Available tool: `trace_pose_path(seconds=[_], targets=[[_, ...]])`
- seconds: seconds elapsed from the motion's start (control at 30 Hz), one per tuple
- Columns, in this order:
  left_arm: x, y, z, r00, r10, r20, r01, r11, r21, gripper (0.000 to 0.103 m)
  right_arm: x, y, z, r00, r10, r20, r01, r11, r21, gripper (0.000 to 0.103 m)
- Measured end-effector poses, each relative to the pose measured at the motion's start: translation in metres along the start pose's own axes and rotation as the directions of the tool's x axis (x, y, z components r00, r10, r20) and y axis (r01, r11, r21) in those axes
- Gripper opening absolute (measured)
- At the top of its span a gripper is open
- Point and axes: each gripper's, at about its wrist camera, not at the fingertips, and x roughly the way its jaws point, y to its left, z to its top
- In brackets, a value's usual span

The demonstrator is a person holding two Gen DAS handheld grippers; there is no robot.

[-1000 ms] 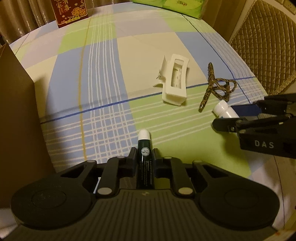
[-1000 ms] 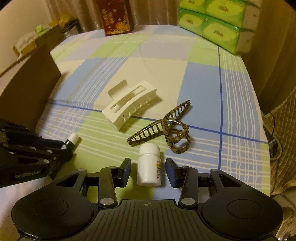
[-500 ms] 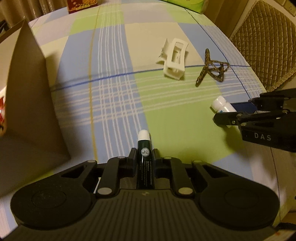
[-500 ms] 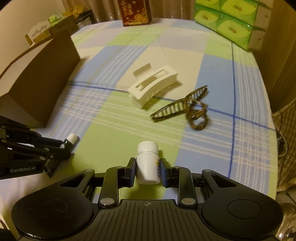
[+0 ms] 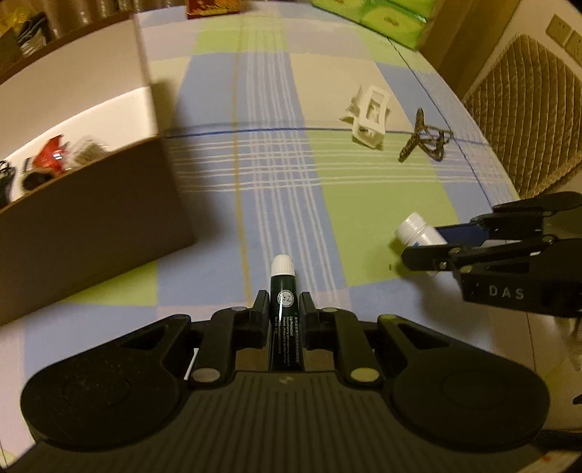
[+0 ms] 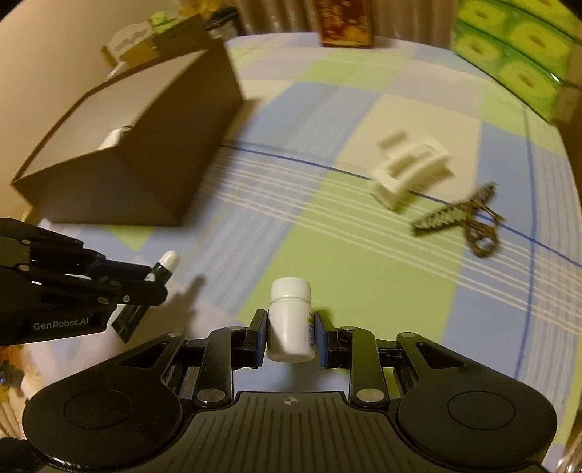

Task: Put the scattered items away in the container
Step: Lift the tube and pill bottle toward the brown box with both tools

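My left gripper (image 5: 284,303) is shut on a dark green tube with a white cap (image 5: 282,264), held above the checked tablecloth. My right gripper (image 6: 291,320) is shut on a white pill bottle (image 6: 291,309), also off the cloth. Each shows in the other view: the right gripper (image 5: 425,247) with the bottle (image 5: 418,233) at the right, the left gripper (image 6: 156,280) with the tube (image 6: 168,260) at the left. The open brown cardboard box (image 5: 91,218) (image 6: 120,182) stands to the left. A white hair claw (image 5: 369,118) (image 6: 411,171) and a leopard-print claw (image 5: 423,142) (image 6: 465,214) lie on the cloth.
Several small items (image 5: 51,160) lie inside the box. Green tissue packs (image 6: 516,47) and a red carton (image 6: 343,22) stand at the far edge of the table. A wicker chair (image 5: 527,109) is beyond the right edge.
The right jaws closed on the pill bottle and lifted it. Both grippers moved left towards the box with their items; the box now fills more of both views.
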Motion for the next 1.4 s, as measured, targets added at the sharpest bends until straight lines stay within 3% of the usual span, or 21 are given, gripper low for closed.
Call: trace_pose_path(seconds=[0.33, 0.63, 1.0, 1.4], targets=[[-0.066, 0.043, -0.027, 0.995, 0.013, 0.103, -0.003, 0.996, -0.091, 0.013, -0.004, 0.072, 0.021, 0.993, 0.120, 0.017, -0.118, 0.986, -0.115, 0.024], [-0.120, 0.091, -0.041, 0.979, 0.046, 0.198, -0.013, 0.986, -0.166, 0.013, -0.004, 0.134, 0.046, 0.975, 0.218, 0.046, -0.205, 0.958, -0.199, 0.024], [-0.155, 0.142, -0.042, 0.962, 0.073, 0.265, -0.023, 0.982, -0.188, 0.013, 0.002, 0.181, 0.075, 0.968, 0.232, 0.096, -0.204, 0.949, -0.241, 0.024], [-0.170, 0.194, -0.011, 0.939, 0.101, 0.328, -0.047, 0.985, -0.168, 0.013, 0.004, 0.201, 0.127, 0.960, 0.198, 0.197, -0.152, 0.962, -0.228, 0.024]])
